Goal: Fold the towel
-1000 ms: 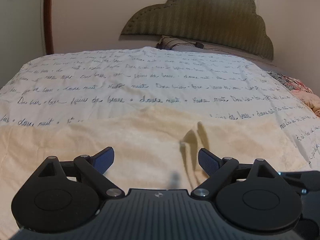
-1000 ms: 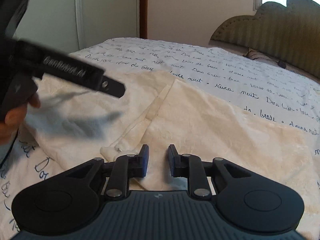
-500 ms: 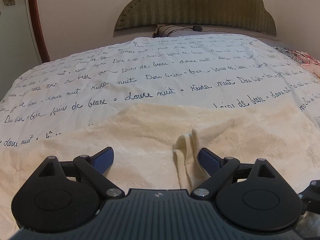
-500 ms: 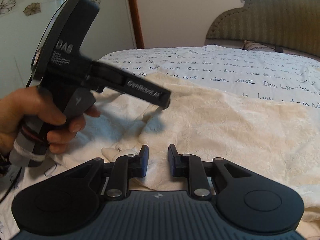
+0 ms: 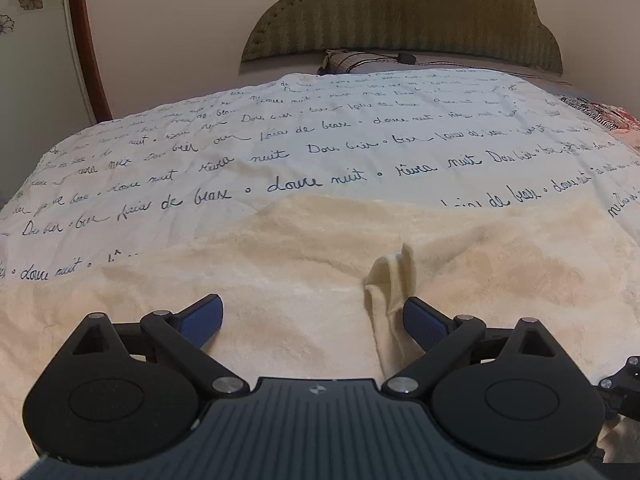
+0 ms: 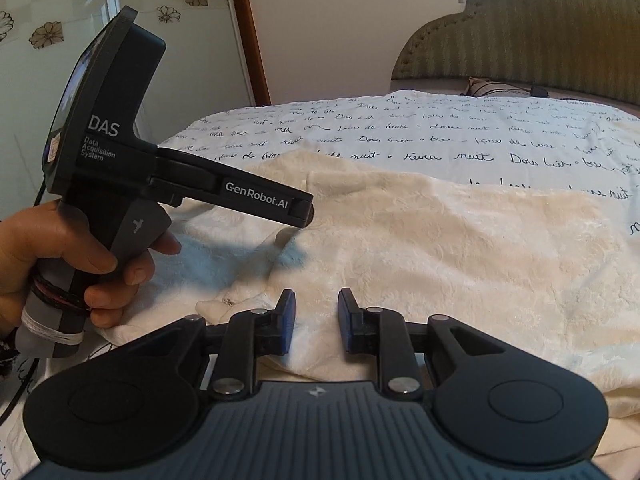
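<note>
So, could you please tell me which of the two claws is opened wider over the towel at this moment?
The left claw: its blue pads are splayed far apart above the cream towel, beside a raised fold. The right claw shows only a narrow gap.

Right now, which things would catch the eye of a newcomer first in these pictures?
The cream towel spread over the bedspread with handwritten script. At the left of the right wrist view, a hand holds the left gripper, open above the towel's raised fold.
</note>
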Demonstrator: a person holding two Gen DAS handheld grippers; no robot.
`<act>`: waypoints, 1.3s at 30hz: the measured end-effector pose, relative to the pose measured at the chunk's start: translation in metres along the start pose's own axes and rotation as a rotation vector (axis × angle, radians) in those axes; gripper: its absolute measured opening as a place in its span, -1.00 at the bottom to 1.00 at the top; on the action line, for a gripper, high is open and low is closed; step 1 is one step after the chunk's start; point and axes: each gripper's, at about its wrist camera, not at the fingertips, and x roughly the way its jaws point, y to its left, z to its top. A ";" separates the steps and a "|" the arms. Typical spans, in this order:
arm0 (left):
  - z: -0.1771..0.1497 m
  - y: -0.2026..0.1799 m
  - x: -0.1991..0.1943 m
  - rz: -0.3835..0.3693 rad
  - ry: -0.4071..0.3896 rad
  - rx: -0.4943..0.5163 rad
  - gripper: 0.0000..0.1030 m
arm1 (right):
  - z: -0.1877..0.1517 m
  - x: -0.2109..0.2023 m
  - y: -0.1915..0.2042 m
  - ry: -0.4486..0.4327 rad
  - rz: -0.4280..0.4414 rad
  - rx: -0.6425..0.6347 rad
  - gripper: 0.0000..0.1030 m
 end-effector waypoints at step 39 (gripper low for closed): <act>-0.063 0.068 -0.039 0.202 -0.082 -0.150 1.00 | 0.015 0.034 -0.032 0.014 -0.298 0.034 1.00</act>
